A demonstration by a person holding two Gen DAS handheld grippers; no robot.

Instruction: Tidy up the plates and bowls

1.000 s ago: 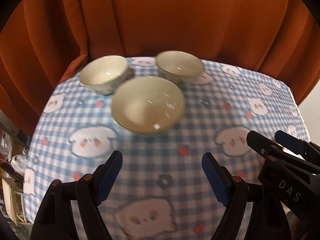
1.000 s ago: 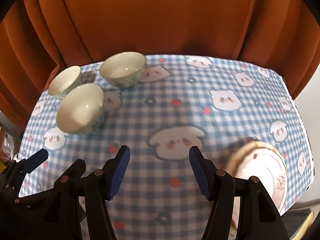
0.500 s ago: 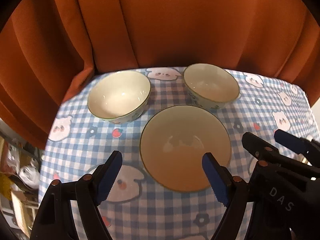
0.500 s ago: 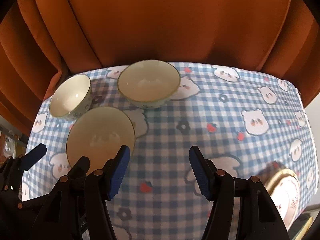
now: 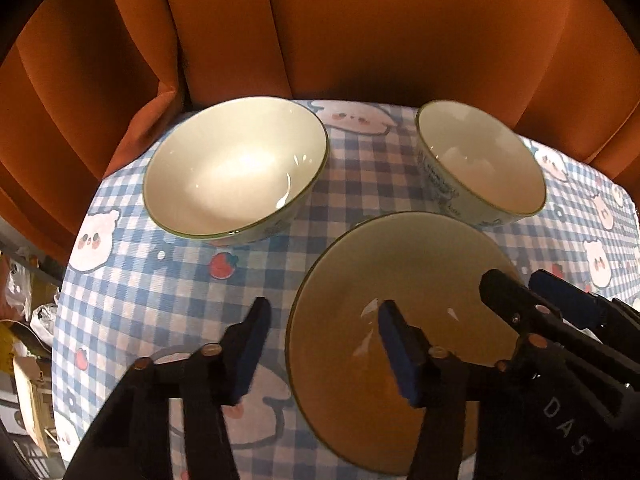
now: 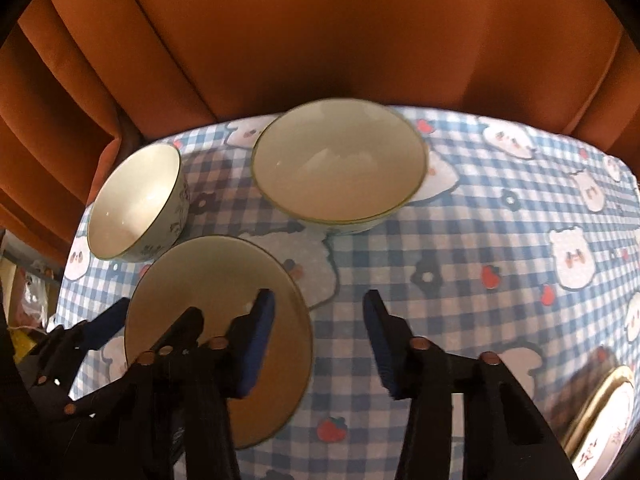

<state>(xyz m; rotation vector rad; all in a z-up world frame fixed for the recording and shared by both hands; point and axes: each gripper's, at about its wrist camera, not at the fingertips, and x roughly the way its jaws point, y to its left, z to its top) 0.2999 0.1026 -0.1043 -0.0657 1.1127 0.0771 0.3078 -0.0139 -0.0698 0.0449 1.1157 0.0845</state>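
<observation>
We see the left claw (image 5: 324, 344) astride the near bowl's (image 5: 400, 264) left rim, one pad outside and one inside, its jaws just narrowed but apparently not yet pressing. The right claw (image 6: 318, 340) straddles the same bowl's right rim likewise, also just narrowed and gripping nothing. Two more bowls (image 5: 236, 168) (image 5: 480, 160) stand apart near the worktop's (image 6: 500, 232) far edge by the curtain (image 6: 320, 32); a plate (image 6: 604, 420) sits at the near right edge, with open cloth between.
</observation>
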